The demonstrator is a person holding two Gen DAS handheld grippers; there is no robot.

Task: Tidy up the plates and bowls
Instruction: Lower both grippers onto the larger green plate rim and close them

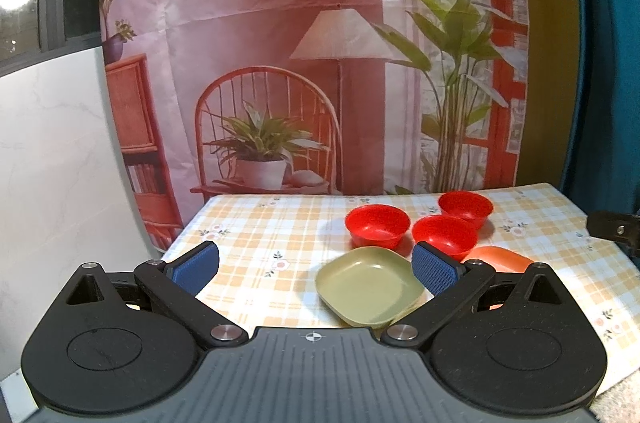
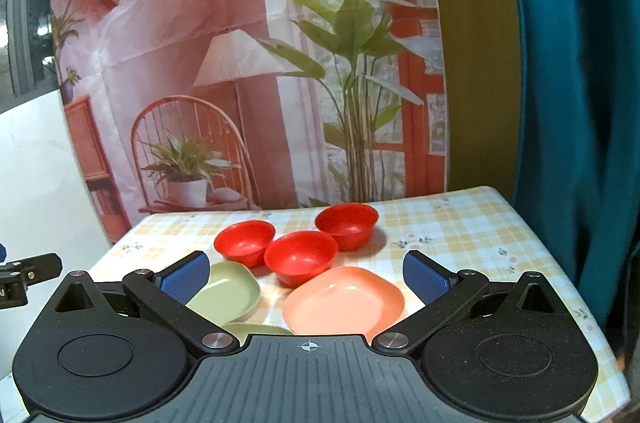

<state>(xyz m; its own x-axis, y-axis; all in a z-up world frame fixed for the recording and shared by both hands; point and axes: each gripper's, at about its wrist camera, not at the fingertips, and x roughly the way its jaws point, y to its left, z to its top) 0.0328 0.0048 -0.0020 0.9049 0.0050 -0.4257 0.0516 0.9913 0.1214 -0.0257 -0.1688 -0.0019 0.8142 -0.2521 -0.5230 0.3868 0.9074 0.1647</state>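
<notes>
Three red bowls sit on the checked tablecloth: a left one (image 1: pixel 377 225) (image 2: pixel 245 241), a middle one (image 1: pixel 445 235) (image 2: pixel 301 257) and a far right one (image 1: pixel 465 208) (image 2: pixel 346 225). A green square plate (image 1: pixel 369 285) (image 2: pixel 228 293) lies in front of them. An orange plate (image 1: pixel 500 258) (image 2: pixel 344 303) lies to its right. A second green plate edge (image 2: pixel 256 329) peeks out in the right wrist view. My left gripper (image 1: pixel 316 269) is open and empty above the table, left of the green plate. My right gripper (image 2: pixel 306 277) is open and empty above the orange plate.
The table (image 1: pixel 248 235) has a yellow checked cloth with flowers. A printed backdrop (image 1: pixel 280 63) hangs behind the table's far edge. A teal curtain (image 2: pixel 580 103) hangs at the right. A white wall (image 1: pixel 52 163) is at the left.
</notes>
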